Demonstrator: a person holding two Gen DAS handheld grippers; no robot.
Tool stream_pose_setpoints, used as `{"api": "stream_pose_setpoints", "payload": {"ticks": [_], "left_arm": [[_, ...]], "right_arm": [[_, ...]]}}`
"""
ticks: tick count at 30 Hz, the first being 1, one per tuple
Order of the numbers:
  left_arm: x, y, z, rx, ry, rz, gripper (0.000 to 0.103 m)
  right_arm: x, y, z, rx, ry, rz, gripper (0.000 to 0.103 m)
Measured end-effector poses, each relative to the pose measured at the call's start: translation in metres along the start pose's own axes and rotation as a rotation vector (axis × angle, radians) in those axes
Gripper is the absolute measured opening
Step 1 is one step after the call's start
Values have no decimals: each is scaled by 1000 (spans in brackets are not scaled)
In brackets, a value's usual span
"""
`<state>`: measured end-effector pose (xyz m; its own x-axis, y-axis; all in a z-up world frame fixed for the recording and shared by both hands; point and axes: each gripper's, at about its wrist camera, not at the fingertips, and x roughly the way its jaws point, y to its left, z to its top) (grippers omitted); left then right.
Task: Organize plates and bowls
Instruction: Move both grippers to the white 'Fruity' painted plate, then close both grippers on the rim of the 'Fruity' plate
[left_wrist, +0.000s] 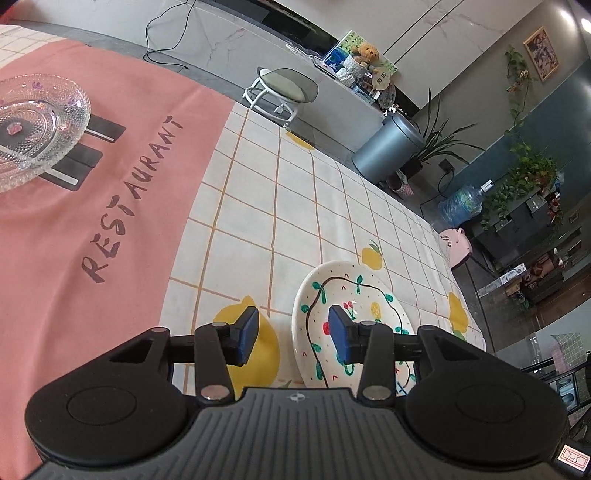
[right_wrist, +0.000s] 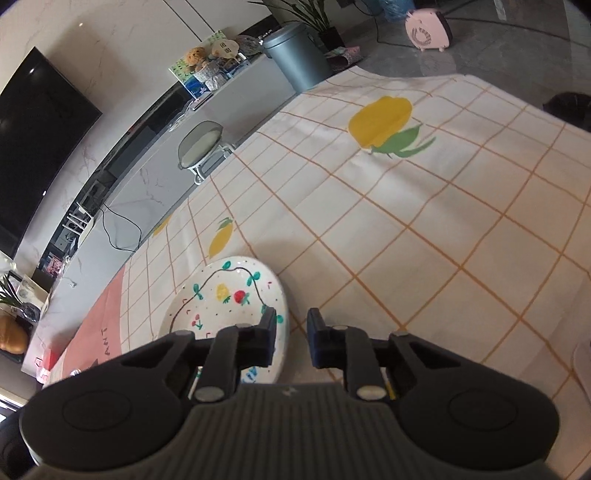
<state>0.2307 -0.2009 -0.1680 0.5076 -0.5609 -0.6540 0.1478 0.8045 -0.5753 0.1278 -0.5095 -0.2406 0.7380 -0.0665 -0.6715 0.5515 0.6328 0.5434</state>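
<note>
Painted plate (left_wrist: 351, 295) rim between spread left gripper (left_wrist: 293, 334), right gripper (right_wrist: 291, 341) spread astride its edge

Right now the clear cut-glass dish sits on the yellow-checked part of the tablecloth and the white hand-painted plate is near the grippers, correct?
Not quite. The clear cut-glass dish sits on the pink cloth printed RESTAURANT, not the checked part, as the left wrist view shows. The white hand-painted plate is near the grippers.

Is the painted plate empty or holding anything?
Empty. The painted plate lies flat on the checked tablecloth and only its painted fruit and vine pattern shows in both views; the part behind the grippers is hidden.
</note>
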Motion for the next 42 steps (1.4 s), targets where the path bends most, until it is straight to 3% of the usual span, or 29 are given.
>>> {"api": "stream_pose_setpoints", "payload": {"ticks": [8,20,28,34,42], "left_arm": [[8,0,4,16,13,-40,47],[20,-2,6,19,18,-56,28],[22,-5,6,33,10,-47,28],[18,-4,6,63,20,-10,11],[11,24,7,-43,35,-77,12]], "right_arm": [[5,-15,3,63,-15,56,18],[16,-32,1,213,43,178,6],[19,-29,1,193,55,197,6],[17,-23,0,140,57,174,5],[21,-23,-2,164,86,202,4]]}}
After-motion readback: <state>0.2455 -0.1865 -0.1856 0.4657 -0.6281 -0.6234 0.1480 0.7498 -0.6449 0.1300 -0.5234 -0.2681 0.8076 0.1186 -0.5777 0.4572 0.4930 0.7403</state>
